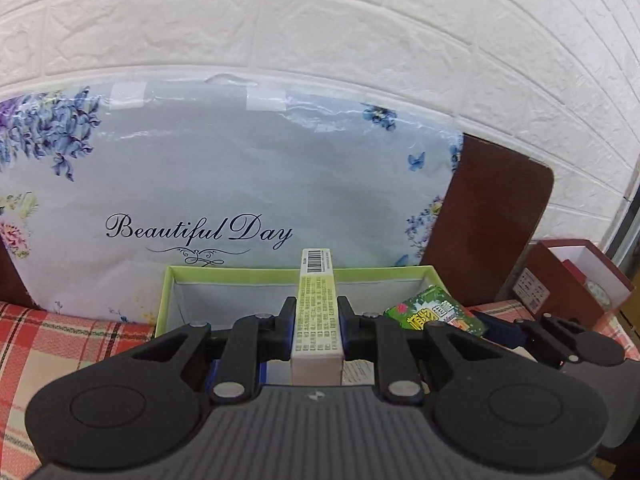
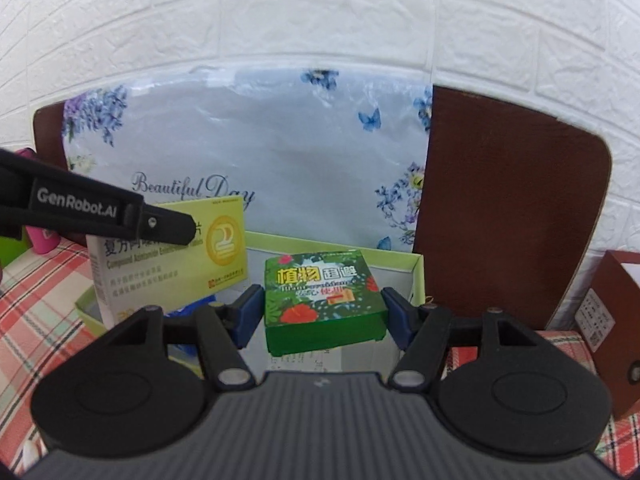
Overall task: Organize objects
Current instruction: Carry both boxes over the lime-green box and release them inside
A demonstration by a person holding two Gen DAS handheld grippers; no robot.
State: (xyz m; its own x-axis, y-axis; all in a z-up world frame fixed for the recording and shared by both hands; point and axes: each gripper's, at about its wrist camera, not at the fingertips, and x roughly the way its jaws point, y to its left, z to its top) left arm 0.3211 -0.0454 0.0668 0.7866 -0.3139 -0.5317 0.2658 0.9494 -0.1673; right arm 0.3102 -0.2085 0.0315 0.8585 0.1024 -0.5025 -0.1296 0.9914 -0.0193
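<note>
My left gripper (image 1: 317,308) is shut on a thin yellow-and-white medicine box (image 1: 316,280), seen edge-on with its barcode end pointing away. In the right wrist view the same box (image 2: 172,260) shows its yellow face, with the left gripper's fingers (image 2: 160,222) clamped on it. My right gripper (image 2: 322,296) is shut on a green box with red flowers (image 2: 322,280), held flat between the blue pads. Both boxes hang over an open tray with a light green rim (image 1: 168,280) (image 2: 416,276). The green box (image 1: 434,312) also shows at the right of the left wrist view.
A floral "Beautiful Day" bag (image 1: 224,184) leans on the white brick wall behind the tray, against a brown board (image 2: 512,208). A dark red open box (image 1: 568,280) stands at the right. A red plaid cloth (image 1: 60,340) covers the table. A pink object (image 2: 44,240) sits far left.
</note>
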